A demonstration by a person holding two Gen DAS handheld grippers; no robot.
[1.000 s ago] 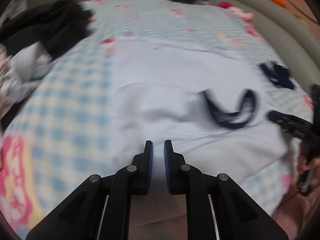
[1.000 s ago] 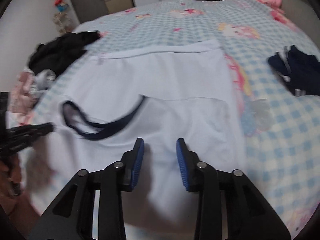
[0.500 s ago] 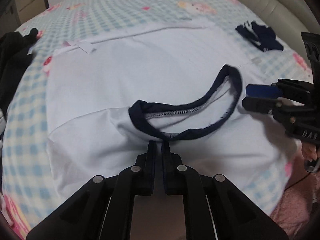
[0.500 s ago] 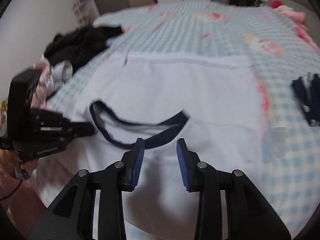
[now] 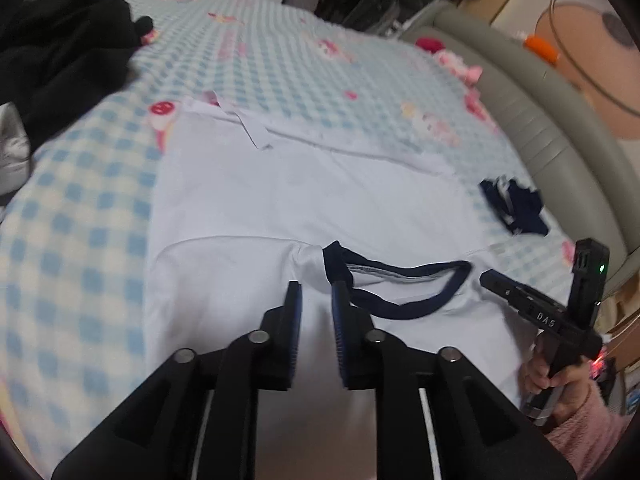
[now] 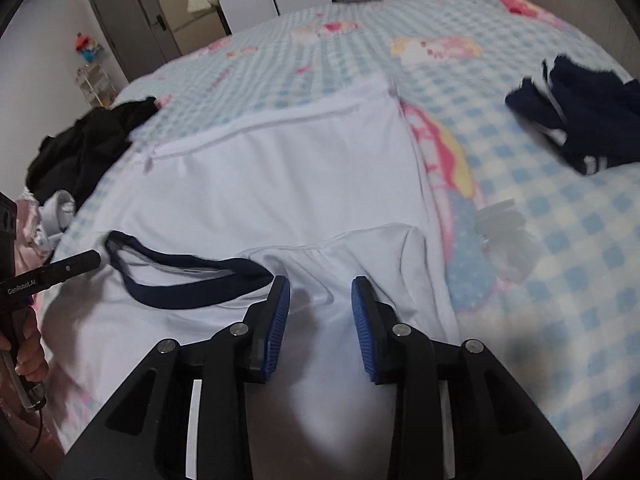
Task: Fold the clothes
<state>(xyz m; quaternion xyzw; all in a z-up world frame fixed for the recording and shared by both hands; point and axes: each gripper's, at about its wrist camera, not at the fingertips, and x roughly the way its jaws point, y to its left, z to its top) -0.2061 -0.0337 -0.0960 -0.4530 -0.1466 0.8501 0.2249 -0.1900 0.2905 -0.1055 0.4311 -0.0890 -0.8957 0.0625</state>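
White shirt (image 5: pixel 304 200) flat on the bed (image 5: pixel 80 208); left hand-held gripper (image 5: pixel 316 292), jaws just opened narrowly and empty, beside its collar (image 5: pixel 400 292); right hand-held gripper (image 6: pixel 320 292) half-open above the shirt, empty.

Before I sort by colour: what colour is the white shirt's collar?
Dark navy collar; clearest in the left wrist view.

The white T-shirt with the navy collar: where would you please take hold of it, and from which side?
Grip the white T-shirt at its shoulders, either side of the navy collar, coming down from the near edge: it lies flat, collar nearest, sleeves folded in.
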